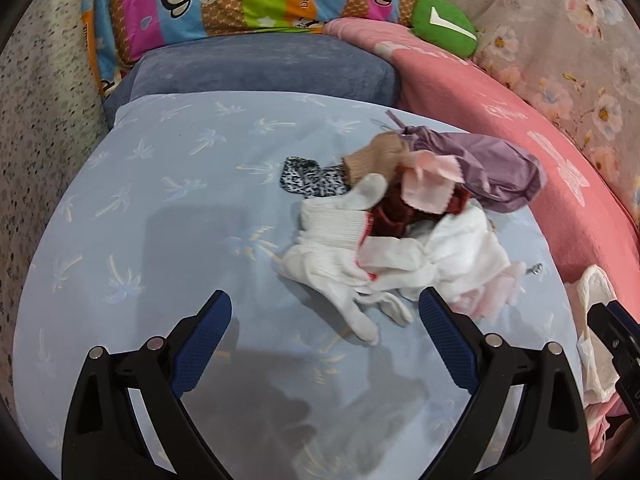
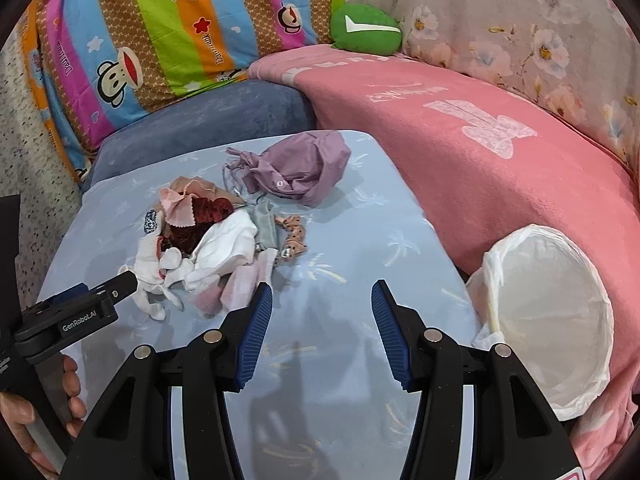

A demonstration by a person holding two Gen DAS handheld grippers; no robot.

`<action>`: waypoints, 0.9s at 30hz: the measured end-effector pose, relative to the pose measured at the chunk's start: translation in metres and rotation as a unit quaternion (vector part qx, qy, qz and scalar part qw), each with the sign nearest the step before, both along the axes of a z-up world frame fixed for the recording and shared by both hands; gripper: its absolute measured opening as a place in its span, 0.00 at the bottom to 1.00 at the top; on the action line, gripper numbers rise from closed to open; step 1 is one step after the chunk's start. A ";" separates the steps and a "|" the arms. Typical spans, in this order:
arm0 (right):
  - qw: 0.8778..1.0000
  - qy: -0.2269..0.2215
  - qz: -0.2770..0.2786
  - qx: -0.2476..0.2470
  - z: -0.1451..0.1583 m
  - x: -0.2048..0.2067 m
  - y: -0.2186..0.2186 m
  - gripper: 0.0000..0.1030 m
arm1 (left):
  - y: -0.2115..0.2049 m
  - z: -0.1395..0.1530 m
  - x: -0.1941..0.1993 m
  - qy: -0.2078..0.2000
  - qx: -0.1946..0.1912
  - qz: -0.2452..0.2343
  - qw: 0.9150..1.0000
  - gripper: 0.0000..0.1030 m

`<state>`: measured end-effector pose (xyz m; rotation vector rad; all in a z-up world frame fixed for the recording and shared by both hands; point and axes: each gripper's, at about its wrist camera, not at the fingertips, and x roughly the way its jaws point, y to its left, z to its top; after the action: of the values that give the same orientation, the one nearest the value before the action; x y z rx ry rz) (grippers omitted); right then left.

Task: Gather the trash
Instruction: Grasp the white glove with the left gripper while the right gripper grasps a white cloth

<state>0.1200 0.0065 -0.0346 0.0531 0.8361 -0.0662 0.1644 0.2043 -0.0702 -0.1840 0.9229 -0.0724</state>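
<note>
A pile of cloth scraps lies on the light blue sheet: white gloves, a dark red piece, a pink swatch, a tan piece, a black-and-white piece and a purple pouch. My left gripper is open and empty, just in front of the gloves. In the right wrist view the pile sits to the left, the purple pouch behind it. My right gripper is open and empty over bare sheet. The left gripper shows at the left.
A bin lined with a white bag stands to the right, against a pink blanket. A striped monkey-print quilt, a blue cushion and a green toy lie at the back.
</note>
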 end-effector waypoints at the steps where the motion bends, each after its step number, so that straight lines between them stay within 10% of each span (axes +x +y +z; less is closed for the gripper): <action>1: 1.000 0.001 0.003 0.001 -0.001 0.004 0.004 0.50 | 0.003 -0.002 0.003 0.002 -0.003 0.001 1.000 0.88; 13: 0.999 0.009 0.032 0.022 -0.016 0.055 0.042 0.47 | 0.011 -0.026 0.033 0.044 -0.057 -0.008 0.997 0.68; 27: 0.996 0.061 0.032 0.055 -0.060 0.084 0.043 0.06 | 0.021 -0.033 0.035 0.048 -0.079 -0.023 0.996 0.20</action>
<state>0.2040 0.0494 -0.0944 0.1266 0.9622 0.0375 0.1995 0.2253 -0.1030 -0.3139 1.0171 -0.1812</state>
